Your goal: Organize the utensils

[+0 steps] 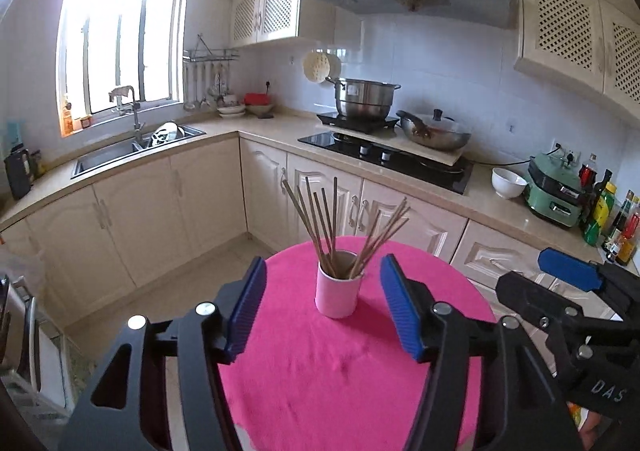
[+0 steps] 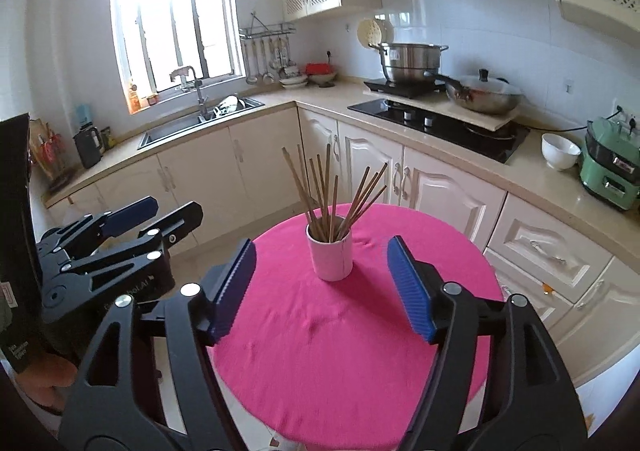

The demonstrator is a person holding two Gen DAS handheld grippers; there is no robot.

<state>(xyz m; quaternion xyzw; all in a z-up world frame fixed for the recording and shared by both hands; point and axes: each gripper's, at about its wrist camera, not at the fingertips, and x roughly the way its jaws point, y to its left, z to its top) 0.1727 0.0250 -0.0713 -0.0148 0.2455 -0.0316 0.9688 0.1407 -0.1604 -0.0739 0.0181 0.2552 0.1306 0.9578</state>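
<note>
A small round bench (image 1: 320,371) covered in a bright pink cloth stands in a kitchen. Toward its far side sits a pale cup (image 1: 338,295) holding a bundle of brown chopsticks (image 1: 332,223) that fan outward. The left tongs (image 1: 322,307) and right tongs (image 2: 322,287) hover above the near edge, both spread wide and holding nothing, well apart from the cup.
</note>
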